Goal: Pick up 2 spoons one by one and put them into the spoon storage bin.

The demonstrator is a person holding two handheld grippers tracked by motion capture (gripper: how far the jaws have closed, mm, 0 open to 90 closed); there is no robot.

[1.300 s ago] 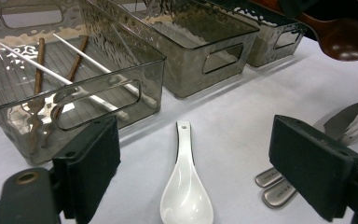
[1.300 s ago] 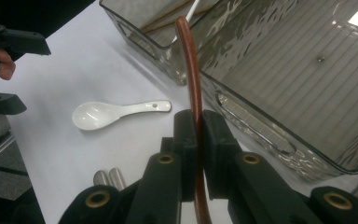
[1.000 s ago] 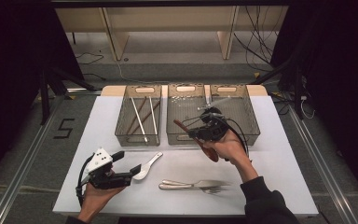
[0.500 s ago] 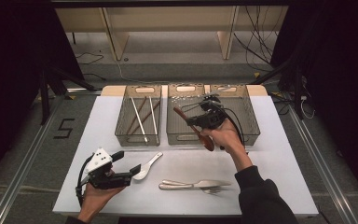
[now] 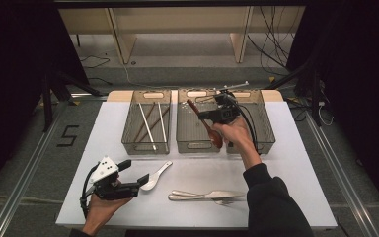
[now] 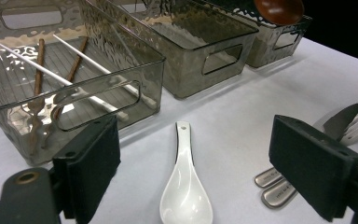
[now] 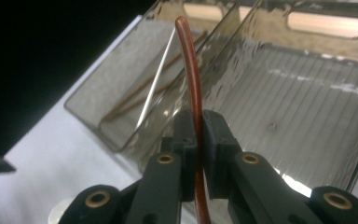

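Note:
My right gripper [image 5: 205,117] is shut on the thin handle of a brown wooden spoon [image 5: 215,138], held above the middle clear bin [image 5: 192,146]. In the right gripper view the handle [image 7: 192,70] rises between the pressed pads [image 7: 216,140]. My left gripper [image 5: 134,173] rests low at the table's front left, jaws wide open with nothing between them. A white ceramic spoon [image 5: 157,175] lies on the table just ahead of it; the left gripper view shows this spoon [image 6: 185,191] between the open jaws' line, untouched.
Three clear grey bins stand in a row at the back: the left bin [image 5: 146,146] holds chopsticks [image 5: 150,126], and the right bin [image 5: 265,133] sits behind the right hand. A metal knife and fork [image 5: 205,196] lie near the front edge of the white tabletop [image 5: 286,173].
The right gripper has carried the brown spoon away from the person, further over the middle bin. The left gripper has stayed in place.

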